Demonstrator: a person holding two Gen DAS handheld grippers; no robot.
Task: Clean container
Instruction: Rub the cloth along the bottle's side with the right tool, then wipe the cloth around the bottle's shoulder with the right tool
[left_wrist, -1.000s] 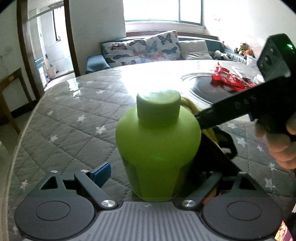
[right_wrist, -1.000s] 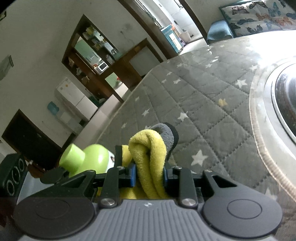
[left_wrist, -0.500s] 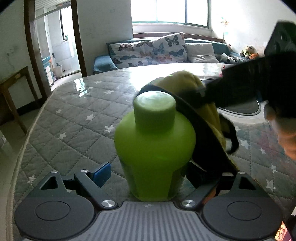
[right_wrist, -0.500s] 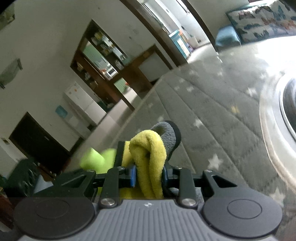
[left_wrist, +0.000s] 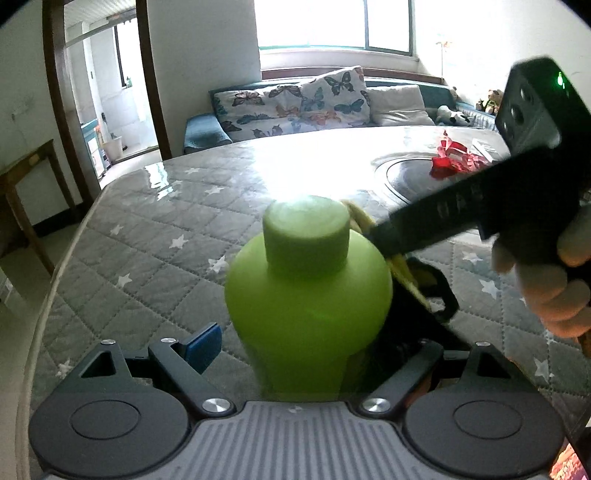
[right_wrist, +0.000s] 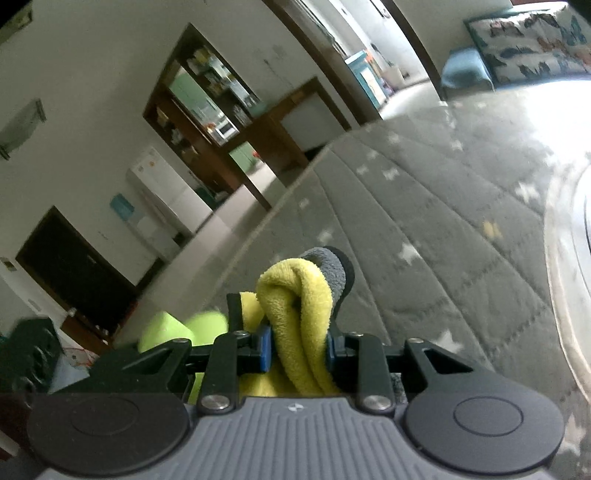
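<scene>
A lime-green container (left_wrist: 306, 295) with a round cap stands upright between the fingers of my left gripper (left_wrist: 295, 354). The blue left pad (left_wrist: 201, 347) sits at its lower side; the right finger is hidden behind container and cloth. It keeps its place in the gripper, so the grip looks shut on it. My right gripper (left_wrist: 373, 236), held by a hand (left_wrist: 546, 291), reaches in from the right, shut on a folded yellow-and-grey cloth (right_wrist: 299, 306). The cloth (left_wrist: 404, 275) presses on the container's right shoulder. In the right wrist view the container (right_wrist: 177, 328) shows blurred, low left.
The table wears a grey quilted cover with white stars (left_wrist: 147, 258); its rounded edge runs along the left. A dark round turntable (left_wrist: 402, 181) at the back right carries red wrapping (left_wrist: 454, 158). A sofa with butterfly cushions (left_wrist: 295, 103) stands beyond the table.
Half a second ago the cloth was raised beside and behind the cap; now it is back down on the right shoulder. The right gripper swung with it. The container stayed put in the left gripper.
</scene>
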